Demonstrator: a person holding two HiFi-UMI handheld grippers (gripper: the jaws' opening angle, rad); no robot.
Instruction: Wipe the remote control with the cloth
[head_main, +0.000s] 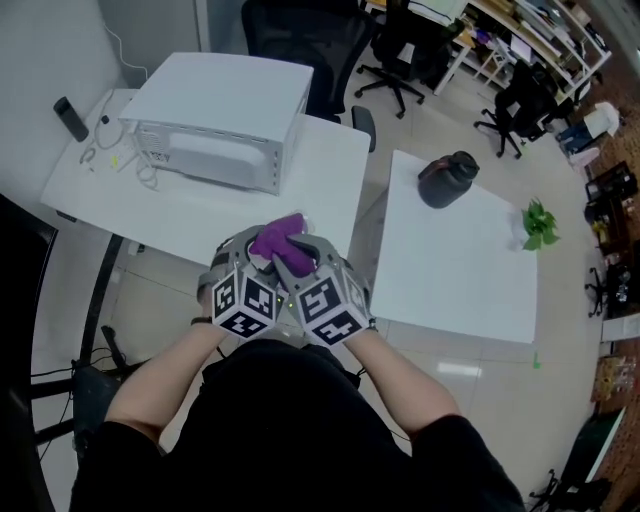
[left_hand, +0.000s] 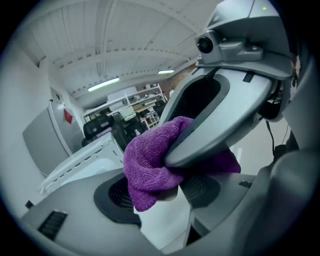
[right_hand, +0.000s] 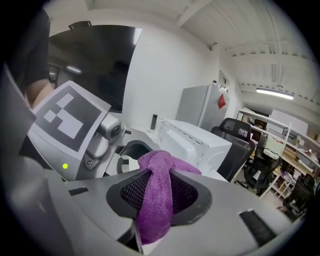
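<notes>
The jaws of your left gripper (left_hand: 161, 197) stand wide and are closed on a white slab that appears to be the remote control (left_hand: 167, 222), with a pad against each of its sides. The jaws of your right gripper (right_hand: 157, 192) stand narrower and pinch the purple cloth (left_hand: 150, 165). The cloth runs through the gap between the pads and bunches into a thick fold just past the tips.

You hold both grippers close together in front of your chest, marker cubes toward you and tips pointing away and somewhat down, by the near edge of the left bench (head_main: 190, 225). Your right gripper crosses over the left one, so the cloth lies on top of the remote control and touches it.

A white box-shaped machine (head_main: 215, 120) sits on the left bench with its front closed, so nothing of its inside shows. A black rounded vessel (head_main: 448, 180) rests on the right bench (head_main: 460, 280); you cannot tell what it holds. A small green plant (head_main: 538, 222) stands by that bench's right edge. A slim black object (head_main: 70, 118) and a white cable (head_main: 115, 150) lie at the left bench's far end.

Only a short piece of the remote control shows: plain white and flat-faced, with no buttons visible on the side you see. The cloth covers the rest. The cloth itself is crumpled, with a looped, towel-like weave.
</notes>
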